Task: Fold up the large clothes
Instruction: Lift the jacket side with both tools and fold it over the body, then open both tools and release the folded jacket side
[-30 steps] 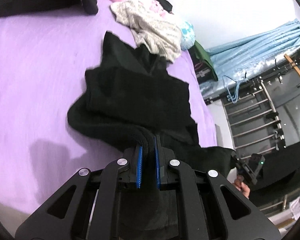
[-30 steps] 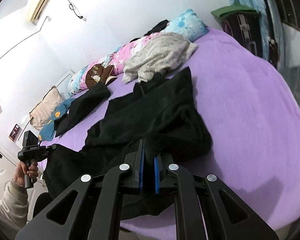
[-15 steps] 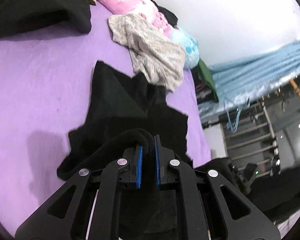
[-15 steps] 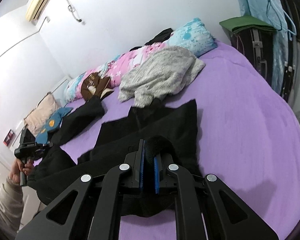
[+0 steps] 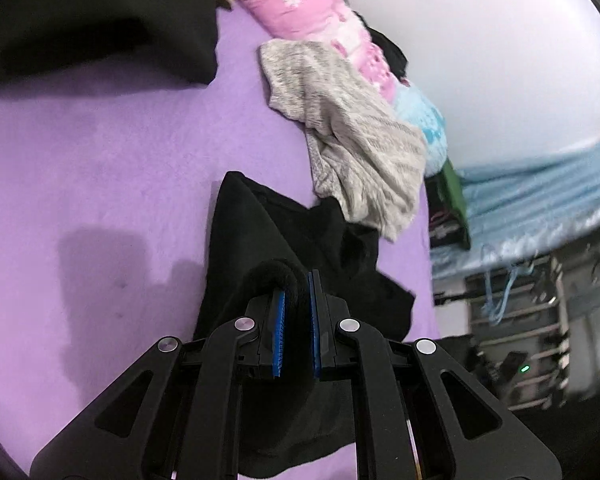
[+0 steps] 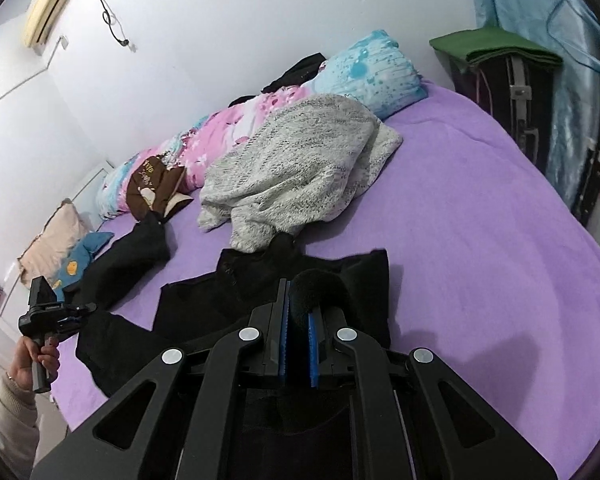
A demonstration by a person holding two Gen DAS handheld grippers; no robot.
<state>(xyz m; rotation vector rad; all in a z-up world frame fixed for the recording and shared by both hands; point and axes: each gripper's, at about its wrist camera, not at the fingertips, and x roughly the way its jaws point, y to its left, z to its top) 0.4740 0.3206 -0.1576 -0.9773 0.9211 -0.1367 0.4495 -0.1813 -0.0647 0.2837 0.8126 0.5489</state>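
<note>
Between both pads point(image 5: 279, 320) — black garment point(image 5: 260, 232)

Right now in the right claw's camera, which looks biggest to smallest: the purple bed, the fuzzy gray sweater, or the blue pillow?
1. Purple bed, by far the largest.
2. Gray sweater.
3. Blue pillow, smallest, though it lies farther from the camera, so it may look smaller than it is.

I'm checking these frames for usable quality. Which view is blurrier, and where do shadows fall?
Left wrist view: motion blur smears the curtain and rack at the right; soft shadows lie on the purple bedsheet left of the black garment. Right wrist view: sharper, the grey sweater crisp; a shadow falls right of the right gripper. Both show fisheye bending.
</note>
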